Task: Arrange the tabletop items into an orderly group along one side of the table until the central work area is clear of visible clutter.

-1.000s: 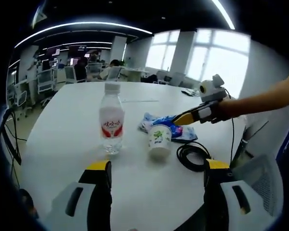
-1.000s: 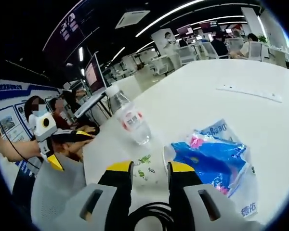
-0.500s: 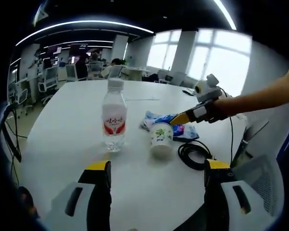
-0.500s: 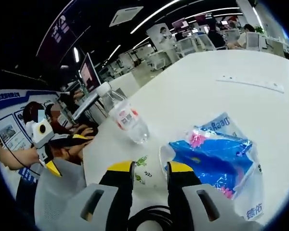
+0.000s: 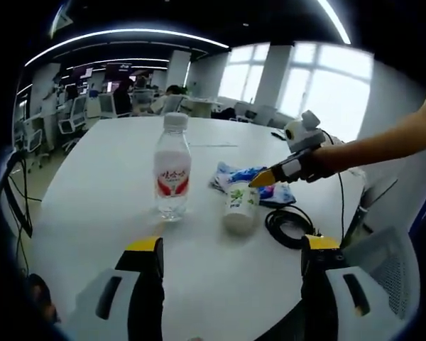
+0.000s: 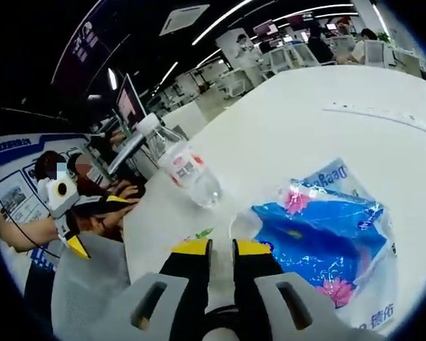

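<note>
White round surface (image 5: pixel 92 185), open-plan office behind.
Right tool (image 6: pixel 221 250) pinching paper cup (image 5: pixel 239 206) mid-frame; left tool (image 5: pixel 231 245) spread, bottle (image 5: pixel 172 176) center-left.

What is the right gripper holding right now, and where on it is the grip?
The right gripper is shut on the paper cup, pinching its rim wall at the top. The left gripper is open, holding nothing.

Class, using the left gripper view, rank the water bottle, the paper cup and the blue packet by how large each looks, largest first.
1. Water bottle, clearly the largest.
2 and 3. Paper cup and blue packet look alike; the packet lies farther off, partly hidden behind the cup, so they cannot be ranked.
</note>
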`<action>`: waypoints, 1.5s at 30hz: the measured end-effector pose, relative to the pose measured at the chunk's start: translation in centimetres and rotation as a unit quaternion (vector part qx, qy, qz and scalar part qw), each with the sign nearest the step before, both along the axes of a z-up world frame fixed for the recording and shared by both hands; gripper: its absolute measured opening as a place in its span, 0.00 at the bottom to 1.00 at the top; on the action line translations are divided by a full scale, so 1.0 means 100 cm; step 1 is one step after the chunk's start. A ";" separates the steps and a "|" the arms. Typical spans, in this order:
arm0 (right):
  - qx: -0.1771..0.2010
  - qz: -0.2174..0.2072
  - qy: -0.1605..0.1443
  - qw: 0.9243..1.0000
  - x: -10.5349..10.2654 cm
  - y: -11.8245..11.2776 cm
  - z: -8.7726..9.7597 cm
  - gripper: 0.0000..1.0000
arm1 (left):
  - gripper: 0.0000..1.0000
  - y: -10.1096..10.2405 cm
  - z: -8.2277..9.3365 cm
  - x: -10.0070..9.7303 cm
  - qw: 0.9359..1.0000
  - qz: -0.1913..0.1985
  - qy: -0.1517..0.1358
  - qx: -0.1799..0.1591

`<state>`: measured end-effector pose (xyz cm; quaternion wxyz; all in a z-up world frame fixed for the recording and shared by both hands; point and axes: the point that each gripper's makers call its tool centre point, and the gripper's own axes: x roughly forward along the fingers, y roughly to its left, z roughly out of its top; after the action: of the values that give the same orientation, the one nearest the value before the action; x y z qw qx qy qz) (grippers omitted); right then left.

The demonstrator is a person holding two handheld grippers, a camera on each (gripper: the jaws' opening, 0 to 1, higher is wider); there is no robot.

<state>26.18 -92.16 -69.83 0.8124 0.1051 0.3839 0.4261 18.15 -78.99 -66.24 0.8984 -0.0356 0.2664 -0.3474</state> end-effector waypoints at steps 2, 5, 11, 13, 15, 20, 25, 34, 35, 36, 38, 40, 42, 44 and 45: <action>0.000 0.001 -0.004 1.000 0.001 -0.001 0.000 0.04 | 0.75 0.000 0.000 0.000 1.000 0.001 0.000 0.000; 0.002 0.007 -0.008 1.000 0.001 -0.001 0.001 0.04 | 0.75 0.000 0.000 0.001 1.000 0.003 0.001 -0.002; 0.007 0.044 -0.051 0.998 -0.001 0.006 0.011 0.02 | 0.75 -0.001 0.001 0.001 1.000 0.004 0.000 -0.006; 0.003 0.052 -0.071 0.996 -0.002 0.008 0.017 0.01 | 0.75 -0.002 0.001 0.001 1.000 0.006 0.002 -0.010; 0.004 0.058 -0.080 0.995 -0.003 0.011 0.022 0.00 | 0.75 -0.002 0.000 0.001 1.000 0.006 0.002 -0.010; -0.011 0.098 -0.125 0.987 -0.007 0.021 0.033 0.00 | 0.75 -0.002 0.001 -0.001 1.000 0.005 0.001 -0.011; -0.023 0.122 -0.143 0.982 -0.007 0.024 0.034 0.00 | 0.75 -0.001 0.001 -0.003 1.000 0.006 0.001 -0.011; -0.130 0.264 -0.264 0.918 -0.017 0.034 0.039 0.00 | 0.75 0.001 0.002 -0.004 1.000 0.012 0.000 -0.015; -0.136 0.277 -0.271 0.912 -0.017 0.036 0.039 0.00 | 0.75 0.000 0.001 -0.004 1.000 0.012 0.000 -0.015; -0.141 0.284 -0.274 0.908 -0.017 0.037 0.039 0.00 | 0.75 0.000 0.001 -0.004 1.000 0.012 0.000 -0.015; -0.153 0.298 -0.282 0.899 -0.015 0.040 0.039 0.00 | 0.75 0.000 0.001 -0.004 1.000 0.012 0.000 -0.016; -0.156 0.308 -0.286 0.894 -0.012 0.043 0.039 0.00 | 0.75 0.001 0.001 -0.005 1.000 0.015 0.000 -0.017; -0.161 0.317 -0.293 0.887 -0.008 0.046 0.042 0.00 | 0.75 0.003 0.001 -0.006 1.000 0.018 0.000 -0.018; -0.161 0.321 -0.296 0.885 -0.003 0.048 0.046 0.00 | 0.75 0.006 0.001 -0.006 1.000 0.021 0.000 -0.018; -0.162 0.323 -0.296 0.884 -0.001 0.049 0.047 0.00 | 0.75 0.007 0.000 -0.006 1.000 0.023 0.000 -0.018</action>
<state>26.11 -87.31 -65.16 0.7111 -0.2885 0.2021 0.6085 17.52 -78.26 -66.20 0.9052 -0.0574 0.2594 -0.3316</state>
